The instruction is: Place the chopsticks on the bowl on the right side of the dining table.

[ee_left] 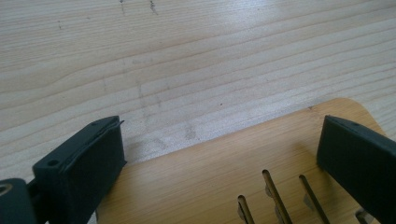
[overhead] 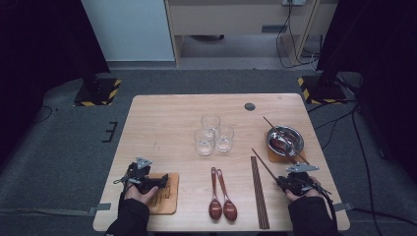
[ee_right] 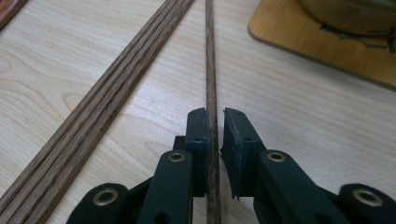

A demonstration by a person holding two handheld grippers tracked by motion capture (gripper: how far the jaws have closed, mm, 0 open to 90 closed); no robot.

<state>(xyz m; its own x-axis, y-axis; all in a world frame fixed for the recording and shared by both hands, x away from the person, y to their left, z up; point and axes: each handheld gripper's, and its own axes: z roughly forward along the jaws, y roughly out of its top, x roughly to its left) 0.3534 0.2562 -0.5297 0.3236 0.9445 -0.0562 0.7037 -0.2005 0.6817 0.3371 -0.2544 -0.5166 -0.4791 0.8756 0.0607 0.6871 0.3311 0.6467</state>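
Pale wooden table [overhead: 167, 118] on grey carpet; left gripper [ee_left: 219, 154] spread over slotted wooden coaster [ee_left: 196, 186]; right gripper [ee_right: 215, 135] pinching one dark wooden chopstick [ee_right: 210, 70].

A wooden table [overhead: 162, 123] is standing on grey carpet. 3 glasses [overhead: 213, 133] are standing together near its middle, touching or nearly so. 2 red-brown spoons [overhead: 221, 196] are lying side by side at the near edge, bowls toward the person. Just right of them, a bundle of chopsticks [overhead: 259, 191] is lying lengthwise, and 1 loose chopstick [ee_right: 211, 70] is angling away beside it. A steel bowl [overhead: 285, 139] is sitting on a mat [overhead: 275, 157] at the right, with another chopstick lying across it. A slotted board [ee_left: 205, 177] is lying at the near left. 2 striped bases [overhead: 98, 92] are flanking the table's far corners.
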